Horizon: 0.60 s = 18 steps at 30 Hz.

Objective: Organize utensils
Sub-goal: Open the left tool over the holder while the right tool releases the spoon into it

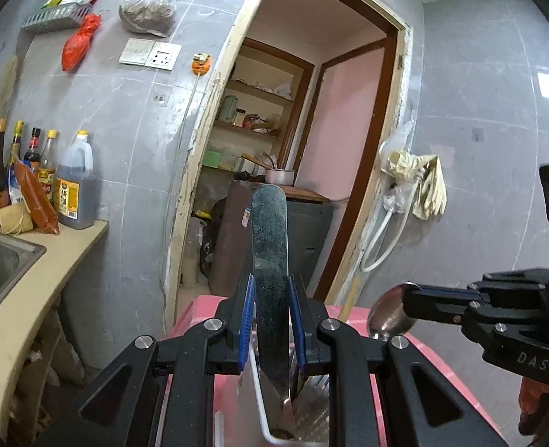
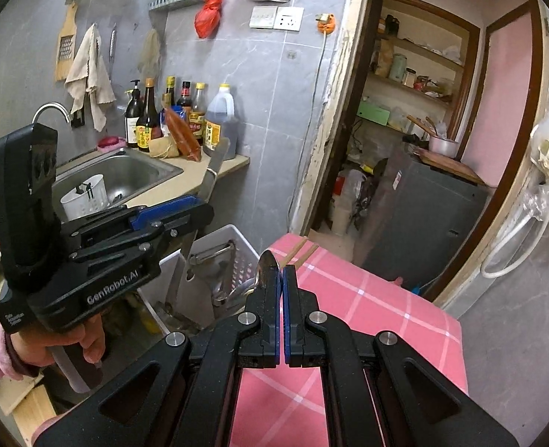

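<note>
My left gripper (image 1: 270, 320) is shut on the flat steel handle of a spatula (image 1: 270, 246), which stands upright above a white utensil basket (image 2: 237, 240); its blade end drops out of sight below. In the right wrist view the left gripper (image 2: 185, 206) holds the spatula (image 2: 214, 165) over the basket. My right gripper (image 2: 281, 279) is shut on a metal spoon (image 2: 266, 272), its bowl sticking out past the fingertips. In the left wrist view that spoon (image 1: 391, 314) hangs at the right, held by the right gripper (image 1: 419, 298).
The basket holds a peeler (image 2: 214, 260) and other utensils, beside a pink checked tablecloth (image 2: 367, 305) with chopsticks (image 2: 296, 253). A sink (image 2: 136, 175) holds a white cup (image 2: 84, 199); sauce bottles (image 2: 185, 115) line the counter. An open doorway (image 2: 423, 130) leads to a pantry.
</note>
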Available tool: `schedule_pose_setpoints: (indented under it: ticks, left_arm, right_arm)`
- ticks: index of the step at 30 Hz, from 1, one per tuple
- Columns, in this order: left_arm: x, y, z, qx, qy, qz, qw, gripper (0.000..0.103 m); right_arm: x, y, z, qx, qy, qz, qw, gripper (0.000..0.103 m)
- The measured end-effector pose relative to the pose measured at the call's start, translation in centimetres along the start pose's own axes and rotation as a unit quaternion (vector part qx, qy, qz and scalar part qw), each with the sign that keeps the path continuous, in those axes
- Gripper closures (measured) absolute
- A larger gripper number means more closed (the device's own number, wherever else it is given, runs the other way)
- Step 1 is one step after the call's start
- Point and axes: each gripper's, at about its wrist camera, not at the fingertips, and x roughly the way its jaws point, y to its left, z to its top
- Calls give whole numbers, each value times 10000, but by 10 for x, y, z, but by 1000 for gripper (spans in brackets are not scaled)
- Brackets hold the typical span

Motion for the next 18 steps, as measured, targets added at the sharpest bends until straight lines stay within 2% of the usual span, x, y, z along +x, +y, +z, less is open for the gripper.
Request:
schedule_pose_setpoints:
  ticks: [4, 15, 18]
  left_arm:
    - [0, 2, -3, -26, 199, -74, 9998, 85]
    - [-5, 11, -8, -270, 651, -211, 9973, 85]
    - [-8, 13, -6, -323, 681, -249, 9968, 78]
  right_arm:
    - [2, 4, -2, 62, 5, 107, 9999, 101]
    - [13, -12, -22, 781, 42, 523, 9956, 99]
    - [15, -14, -27, 911, 66, 549, 9943, 99]
